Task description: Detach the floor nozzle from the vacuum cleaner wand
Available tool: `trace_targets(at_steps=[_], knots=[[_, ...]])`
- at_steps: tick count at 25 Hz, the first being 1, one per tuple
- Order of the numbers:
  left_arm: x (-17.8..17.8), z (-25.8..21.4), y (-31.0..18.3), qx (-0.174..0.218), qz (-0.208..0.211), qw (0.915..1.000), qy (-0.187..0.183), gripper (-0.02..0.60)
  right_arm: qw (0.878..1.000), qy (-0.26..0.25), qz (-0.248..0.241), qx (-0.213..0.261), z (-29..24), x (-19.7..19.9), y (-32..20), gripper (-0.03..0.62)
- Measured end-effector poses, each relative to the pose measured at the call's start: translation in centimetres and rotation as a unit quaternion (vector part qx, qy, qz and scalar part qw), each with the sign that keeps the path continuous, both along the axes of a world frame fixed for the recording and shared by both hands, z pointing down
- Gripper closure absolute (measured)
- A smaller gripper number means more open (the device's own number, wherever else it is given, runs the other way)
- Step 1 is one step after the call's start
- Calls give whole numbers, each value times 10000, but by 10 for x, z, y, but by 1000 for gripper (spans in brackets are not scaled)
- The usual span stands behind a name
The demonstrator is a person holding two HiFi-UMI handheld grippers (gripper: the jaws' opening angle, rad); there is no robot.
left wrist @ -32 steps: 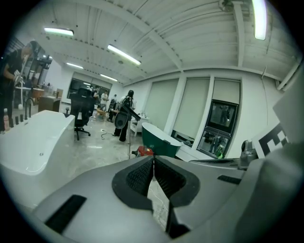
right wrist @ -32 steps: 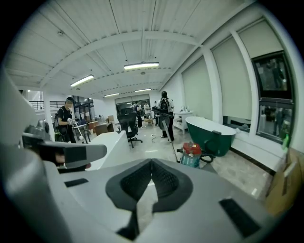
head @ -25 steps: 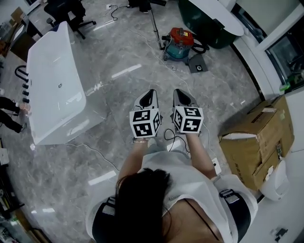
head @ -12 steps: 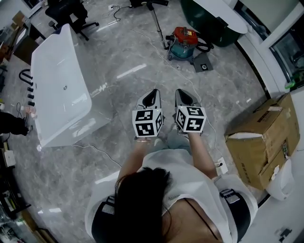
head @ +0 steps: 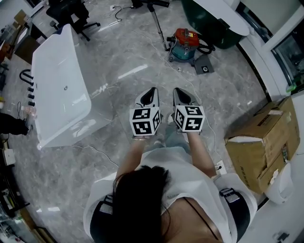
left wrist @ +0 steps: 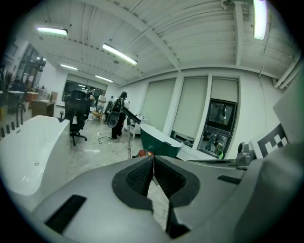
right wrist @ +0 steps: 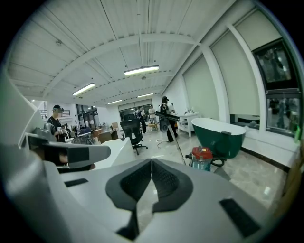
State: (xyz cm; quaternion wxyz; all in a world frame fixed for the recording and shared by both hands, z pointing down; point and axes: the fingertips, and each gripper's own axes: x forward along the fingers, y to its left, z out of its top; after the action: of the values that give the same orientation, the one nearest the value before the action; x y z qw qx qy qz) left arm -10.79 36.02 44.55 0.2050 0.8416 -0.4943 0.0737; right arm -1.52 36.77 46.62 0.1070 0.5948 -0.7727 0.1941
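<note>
A red and teal canister vacuum cleaner stands on the marble floor ahead, with its dark hose curled beside it. A flat dark floor nozzle lies just right of it. The vacuum cleaner and the nozzle also show in the right gripper view. My left gripper and right gripper are held side by side at waist height, well short of the vacuum. Both are shut with nothing between the jaws. Close up, the left gripper and the right gripper have their pads pressed together.
A white bathtub stands at the left and a green bathtub behind the vacuum. A cardboard box sits at the right. A tripod stand and an office chair are at the back. A white cable runs over the floor.
The head view has shifted a little. Both grippers have drifted slightly across the floor together, side by side and shut.
</note>
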Motion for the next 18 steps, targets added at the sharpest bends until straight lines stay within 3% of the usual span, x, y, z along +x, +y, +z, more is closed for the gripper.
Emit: trace_targets(at_steps=[10,18], knots=[[1,7,-36,-79,-324,9994,40,572,9997,70,-227,64,1,5,-41,579],[25,14,-78,-120,-340,9993,12,572,9988,95,-488,4,9,17,-84,579]])
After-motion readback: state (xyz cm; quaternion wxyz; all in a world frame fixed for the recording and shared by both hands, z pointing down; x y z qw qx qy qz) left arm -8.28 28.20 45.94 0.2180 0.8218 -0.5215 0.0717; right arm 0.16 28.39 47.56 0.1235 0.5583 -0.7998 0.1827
